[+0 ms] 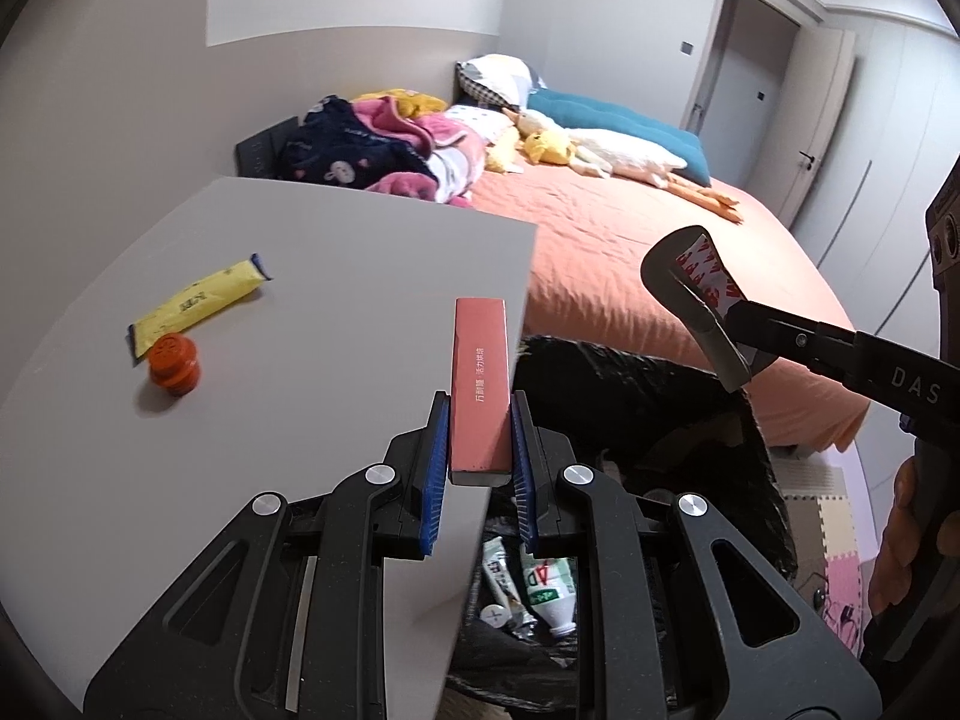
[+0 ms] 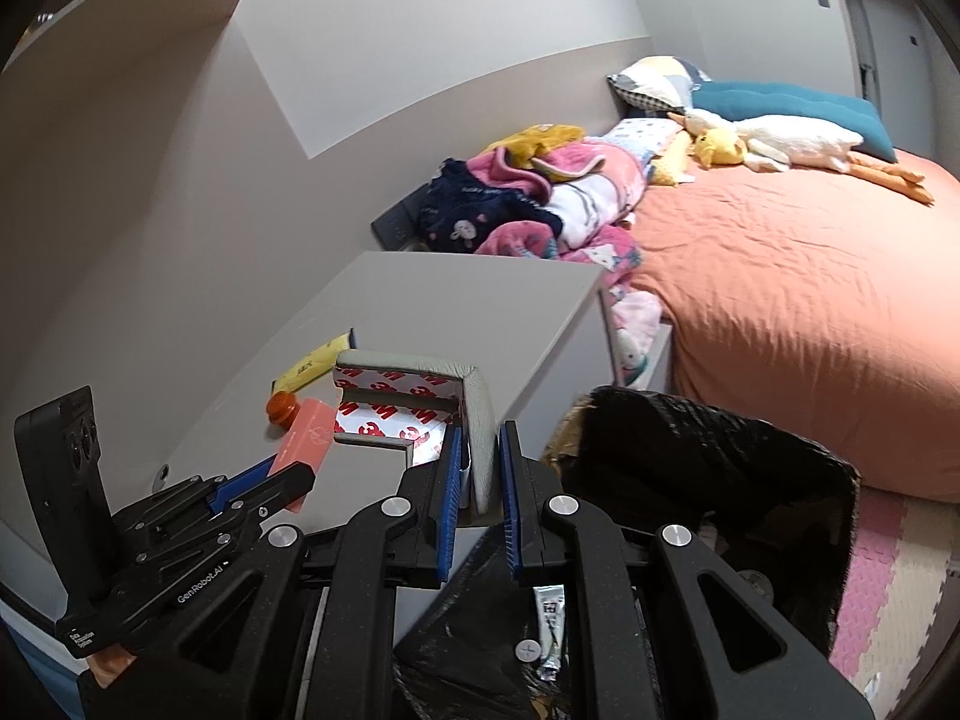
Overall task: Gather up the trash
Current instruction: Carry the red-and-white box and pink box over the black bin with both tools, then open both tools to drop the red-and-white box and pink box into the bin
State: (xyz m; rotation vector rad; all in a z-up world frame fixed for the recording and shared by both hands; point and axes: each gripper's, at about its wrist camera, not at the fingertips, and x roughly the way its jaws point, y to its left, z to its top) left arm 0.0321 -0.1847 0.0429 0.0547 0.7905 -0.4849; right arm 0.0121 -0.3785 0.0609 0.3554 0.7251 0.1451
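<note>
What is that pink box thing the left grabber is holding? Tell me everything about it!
The pink box is a long, slim carton, salmon-coloured like card, with small white printed characters along one face and a pale grey end. The left hand-held gripper clamps its lower end between blue pads, so it points up and away, over the grey table's edge, above the black-lined trash bin.

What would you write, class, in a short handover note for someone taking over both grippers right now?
Left gripper: shut on the pink box, at the table edge above the bin.
Right gripper: shut on the grey corner guard, near the bin.
Done: a bottle and tube lie in the bin.
Left: drop both held items in, then collect the yellow packet and orange cap from the table.
</note>
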